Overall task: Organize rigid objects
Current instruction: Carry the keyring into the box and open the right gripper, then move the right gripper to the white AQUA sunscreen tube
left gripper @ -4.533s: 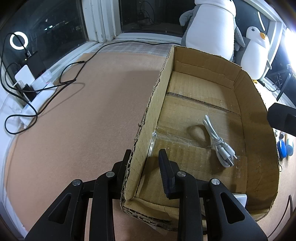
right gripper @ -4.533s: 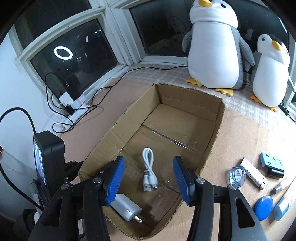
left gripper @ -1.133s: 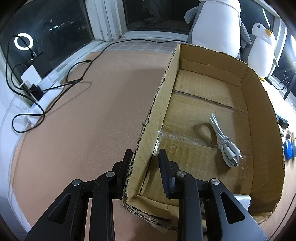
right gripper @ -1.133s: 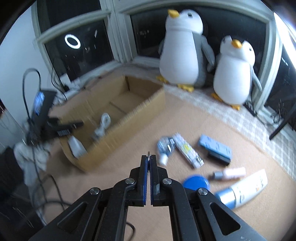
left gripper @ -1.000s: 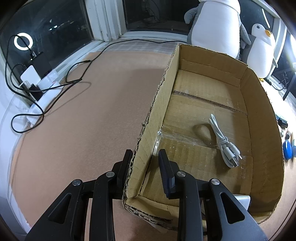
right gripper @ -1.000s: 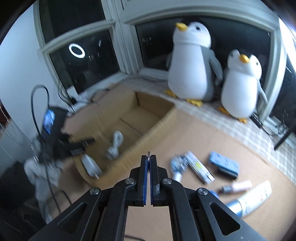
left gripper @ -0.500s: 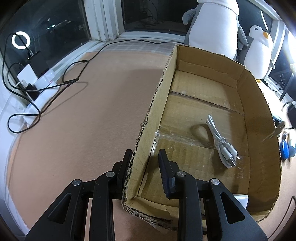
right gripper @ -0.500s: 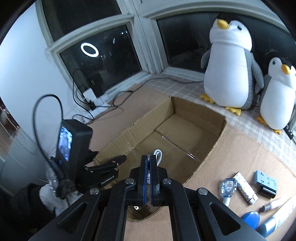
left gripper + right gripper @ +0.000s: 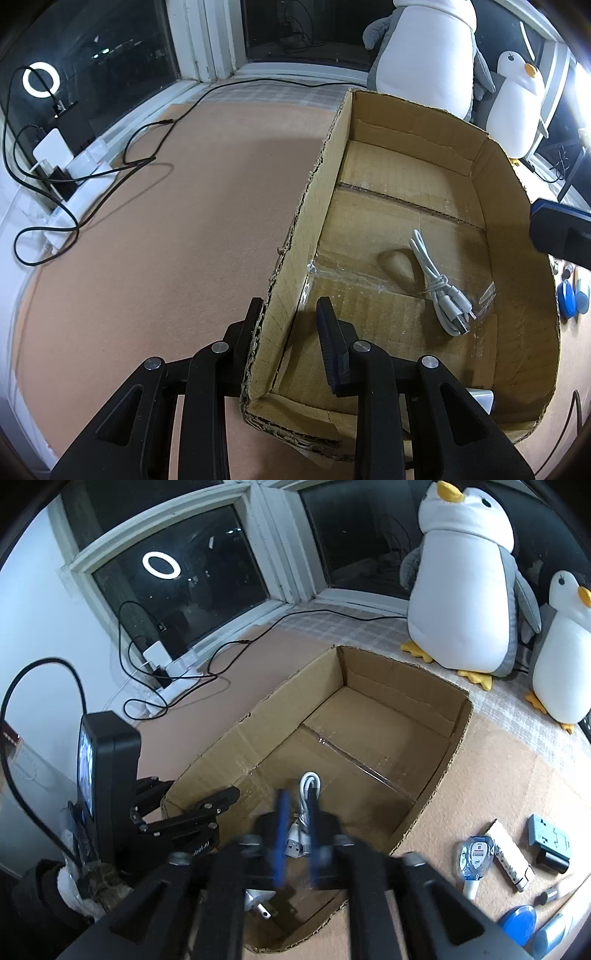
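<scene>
left gripper (image 9: 288,314): black plastic arms, round silver screws, dark blue ribbed finger pads; black phone-like unit (image 9: 107,760) with lit screen and looping black cable. right gripper (image 9: 297,812): blue pads, blurred. person's hand (image 9: 92,882): white cuff, dark sleeve.

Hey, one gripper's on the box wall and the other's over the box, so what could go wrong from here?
The left gripper straddles the frayed wall of the cardboard box; a tug might tear it or drag the box. The right gripper, jaws opening with nothing between them, hangs over the white cable; dipping lower could snag it.
</scene>
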The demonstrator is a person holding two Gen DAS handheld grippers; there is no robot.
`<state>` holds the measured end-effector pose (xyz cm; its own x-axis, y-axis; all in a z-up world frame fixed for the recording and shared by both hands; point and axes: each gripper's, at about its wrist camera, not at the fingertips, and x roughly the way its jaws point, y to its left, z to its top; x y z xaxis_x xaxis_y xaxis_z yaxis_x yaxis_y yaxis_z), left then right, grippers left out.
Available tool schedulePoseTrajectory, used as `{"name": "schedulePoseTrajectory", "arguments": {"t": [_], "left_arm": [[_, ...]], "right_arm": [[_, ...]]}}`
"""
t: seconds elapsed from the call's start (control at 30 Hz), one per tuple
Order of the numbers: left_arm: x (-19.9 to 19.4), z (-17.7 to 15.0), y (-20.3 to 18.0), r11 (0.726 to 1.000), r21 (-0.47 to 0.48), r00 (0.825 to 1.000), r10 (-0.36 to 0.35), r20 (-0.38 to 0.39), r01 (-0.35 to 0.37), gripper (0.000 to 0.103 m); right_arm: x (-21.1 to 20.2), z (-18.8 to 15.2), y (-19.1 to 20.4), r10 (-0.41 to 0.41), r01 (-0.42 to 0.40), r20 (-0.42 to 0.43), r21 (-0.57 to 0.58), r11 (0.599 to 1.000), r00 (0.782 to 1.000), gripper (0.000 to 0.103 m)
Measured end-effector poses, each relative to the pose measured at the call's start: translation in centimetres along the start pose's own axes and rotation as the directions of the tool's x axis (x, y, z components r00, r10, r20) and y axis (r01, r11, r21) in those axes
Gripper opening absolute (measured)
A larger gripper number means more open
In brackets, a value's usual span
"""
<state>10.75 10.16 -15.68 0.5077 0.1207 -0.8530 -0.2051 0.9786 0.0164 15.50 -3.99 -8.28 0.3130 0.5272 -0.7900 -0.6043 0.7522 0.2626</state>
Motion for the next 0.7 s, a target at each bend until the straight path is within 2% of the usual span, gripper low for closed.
{"name": "schedulePoseTrajectory", "arguments": {"t": [0.03, 0.07, 0.5, 0.7], "left_arm": [[0.0, 0.0, 0.0, 1.0, 0.0, 1.0, 0.0, 0.0, 0.0, 0.027], [0.0, 0.0, 0.0, 1.0, 0.001, 1.0, 0.001, 0.0, -0.001, 0.027], [0.0, 0.0, 0.0, 1.0, 0.002, 1.0, 0.001, 0.0, -0.001, 0.027], [0.0, 0.0, 0.0, 1.0, 0.002, 1.0, 0.001, 0.0, -0.001, 0.027]], "right_arm": [[-0.1, 0.0, 0.0, -0.002, 0.002, 0.009, 0.006, 1.0, 1.0, 0.03], [-0.3, 0.0, -0.1, -0.006, 0.006, 0.019, 0.012, 1.0, 1.0, 0.033], [-1.2, -0.2, -0.5, -0.033, 0.032, 0.032, 0.038, 0.999, 0.999, 0.036], [-2.8, -0.9, -1.7, -0.068, 0.063, 0.055, 0.089, 0.994, 0.996, 0.039]]}}
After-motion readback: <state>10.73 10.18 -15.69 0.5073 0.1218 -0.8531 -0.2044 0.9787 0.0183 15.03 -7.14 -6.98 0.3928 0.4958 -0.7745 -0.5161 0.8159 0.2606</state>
